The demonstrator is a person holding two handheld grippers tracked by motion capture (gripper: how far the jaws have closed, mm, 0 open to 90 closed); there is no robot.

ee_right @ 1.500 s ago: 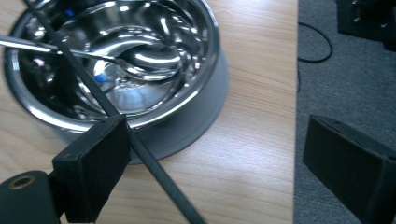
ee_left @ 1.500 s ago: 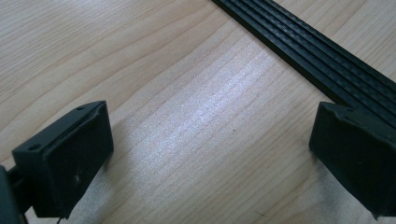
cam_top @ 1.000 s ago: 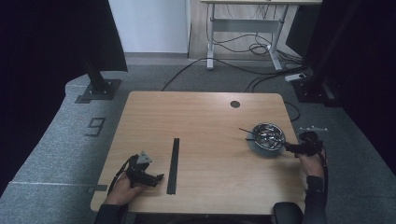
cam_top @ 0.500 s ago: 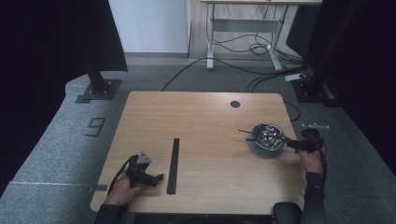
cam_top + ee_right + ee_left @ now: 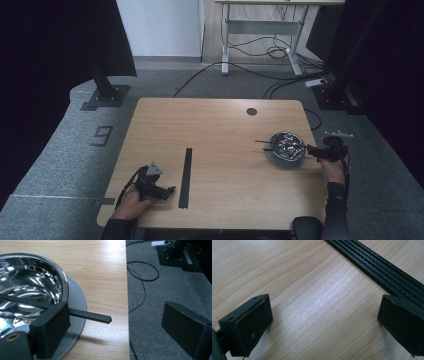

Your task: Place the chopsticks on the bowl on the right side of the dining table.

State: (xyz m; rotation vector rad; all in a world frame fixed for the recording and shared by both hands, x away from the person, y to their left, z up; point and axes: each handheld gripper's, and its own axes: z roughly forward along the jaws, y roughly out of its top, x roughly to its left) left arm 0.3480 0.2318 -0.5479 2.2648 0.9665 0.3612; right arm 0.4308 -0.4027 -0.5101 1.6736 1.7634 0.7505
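A shiny steel bowl (image 5: 286, 146) on a grey round base (image 5: 78, 302) sits near the table's right edge. A thin black stick (image 5: 90, 315) lies across the bowl (image 5: 32, 282), its end poking out over the rim. My right gripper (image 5: 312, 150) is open at the bowl's right side. In the right gripper view the stick's end lies between the jaws of that gripper (image 5: 117, 322), close to the left one. A row of long black sticks (image 5: 186, 176) lies side by side at front centre. My left gripper (image 5: 167, 190) rests open just left of these sticks (image 5: 382, 267), its jaws (image 5: 324, 315) around bare wood.
The wooden table (image 5: 215, 125) has a round cable hole (image 5: 251, 111) at the back right. Its right edge (image 5: 127, 290) runs just beside the bowl, with grey carpet and cables (image 5: 142, 272) beyond. A desk frame (image 5: 260, 30) stands far behind.
My right gripper has crept a little left, closer to the bowl's rim. The left gripper and the row of sticks have stayed put.
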